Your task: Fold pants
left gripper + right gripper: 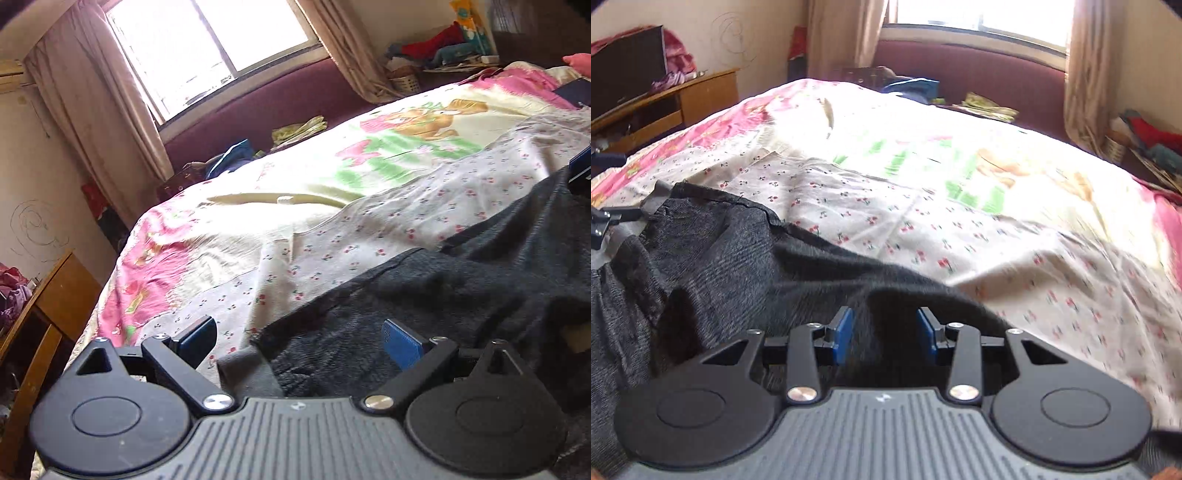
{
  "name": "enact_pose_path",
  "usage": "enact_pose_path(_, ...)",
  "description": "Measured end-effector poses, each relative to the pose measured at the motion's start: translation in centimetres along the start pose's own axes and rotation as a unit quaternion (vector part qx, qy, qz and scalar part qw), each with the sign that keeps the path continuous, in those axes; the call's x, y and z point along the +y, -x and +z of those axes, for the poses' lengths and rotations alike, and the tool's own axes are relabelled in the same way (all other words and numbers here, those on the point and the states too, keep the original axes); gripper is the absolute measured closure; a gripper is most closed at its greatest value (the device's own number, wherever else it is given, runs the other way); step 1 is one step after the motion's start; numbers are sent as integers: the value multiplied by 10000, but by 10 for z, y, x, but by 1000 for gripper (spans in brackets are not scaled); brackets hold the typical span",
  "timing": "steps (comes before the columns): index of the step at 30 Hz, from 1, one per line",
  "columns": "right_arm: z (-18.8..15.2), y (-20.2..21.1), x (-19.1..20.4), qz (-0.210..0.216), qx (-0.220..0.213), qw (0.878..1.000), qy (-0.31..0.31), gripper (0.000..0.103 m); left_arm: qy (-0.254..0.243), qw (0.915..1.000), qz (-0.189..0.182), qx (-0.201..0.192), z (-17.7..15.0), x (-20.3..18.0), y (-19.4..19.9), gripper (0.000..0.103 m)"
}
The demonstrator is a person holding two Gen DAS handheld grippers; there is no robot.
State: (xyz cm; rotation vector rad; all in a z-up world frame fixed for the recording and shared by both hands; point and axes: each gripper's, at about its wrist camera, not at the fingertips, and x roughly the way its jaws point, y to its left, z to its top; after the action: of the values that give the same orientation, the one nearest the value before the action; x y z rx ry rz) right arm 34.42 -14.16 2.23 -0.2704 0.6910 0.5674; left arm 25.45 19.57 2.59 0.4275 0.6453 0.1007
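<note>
One pair of pants (461,295), dark, lies rumpled on the bed (295,206) w/ cherry-print sheet. My left claw (299,341) is spread wide, pants edge btwn its pads, not gripped. My right claw (884,334) sits narrower but w/ a gap, a fabric ridge of the pants (738,258) rising btwn the blue pads; contact unclear. Left view alone shows clothes piled by the far wall; right view alone shows a wood desk (701,92). Two claws, one window (207,40).
</note>
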Motion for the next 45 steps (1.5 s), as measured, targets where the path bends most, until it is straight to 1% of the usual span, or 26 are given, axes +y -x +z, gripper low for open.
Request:
enact_pose_path(2,21,-35,-2,126,134,9997,154,63,125,9994,-80,310,-3,22,-27,0)
enact_pose_path(4,33,-59,-3,319,357,9986,232,62,191,9978,-238,580,-3,35,-48,0)
enact_pose_path(6,42,-74,-2,419,598,9962,469,57,57,9961,-363,802,-2,39,-63,0)
enact_pose_path(8,48,-86,-1,490,875,9926,679,57,-28,9940,-547,942,-1,39,-76,0)
enact_pose_path(10,52,-95,1,559,1118,9888,814,56,-37,9906,-811,1099,-3,38,-85,0)
enact_pose_path(11,54,-102,1,609,1282,9859,889,56,-82,9888,-900,1192,-4,37,-91,5)
enact_pose_path(12,57,-108,3,652,1425,9830,958,56,-179,9877,-919,1255,-5,35,-95,9)
enact_pose_path(14,60,-110,7,745,1502,9794,1129,56,-308,9881,-942,1177,-6,36,-96,12)
enact_pose_path(16,63,-115,10,716,1583,9765,1276,50,-179,9886,-973,1138,-5,43,-98,12)
enact_pose_path(17,64,-121,10,743,1690,9743,1287,47,-86,9884,-1014,1128,-5,48,-100,12)
enact_pose_path(18,64,-128,11,805,1844,9712,1274,45,-18,9874,-1079,1160,-5,51,-103,12)
enact_pose_path(20,61,-138,14,833,2043,9672,1260,43,29,9847,-1182,1282,-8,53,-111,12)
enact_pose_path(22,60,-134,19,851,2031,9671,1278,50,6,9839,-1208,1315,-10,54,-110,11)
enact_pose_path(23,58,-129,21,861,2026,9674,1251,56,3,9842,-1203,1299,-11,55,-107,10)
enact_pose_path(26,48,-119,26,805,1961,9681,1337,65,143,9851,-1103,1311,-17,59,-108,4)
enact_pose_path(28,46,-119,26,694,1930,9716,1178,72,219,9829,-1118,1447,-16,58,-117,4)
enact_pose_path(29,47,-119,27,628,1909,9731,1126,78,294,9815,-1160,1494,-15,60,-121,5)
enact_pose_path(30,48,-118,29,569,1887,9738,1132,85,371,9800,-1224,1525,-14,63,-122,8)
enact_pose_path(32,50,-112,32,460,1850,9745,1186,91,567,9769,-1399,1511,-13,70,-118,32)
enact_pose_path(33,51,-107,33,441,1817,9750,1197,94,603,9776,-1360,1487,-13,71,-114,36)
enact_pose_path(34,52,-103,33,433,1775,9762,1170,94,573,9790,-1326,1435,-13,70,-110,42)
enact_pose_path(35,52,-96,37,409,1695,9782,1131,95,560,9804,-1285,1384,-12,70,-105,55)
enact_pose_path(36,52,-90,39,390,1611,9796,1134,95,547,9821,-1192,1354,-10,69,-100,64)
enact_pose_path(40,51,-58,51,331,1303,9834,1217,96,640,9848,-1207,1074,-6,73,-74,76)
enact_pose_path(43,48,-14,66,363,963,9875,1196,96,647,9869,-1197,862,-8,73,-43,78)
enact_pose_path(45,41,21,78,406,752,9888,1224,97,542,9890,-1195,681,-13,70,-10,78)
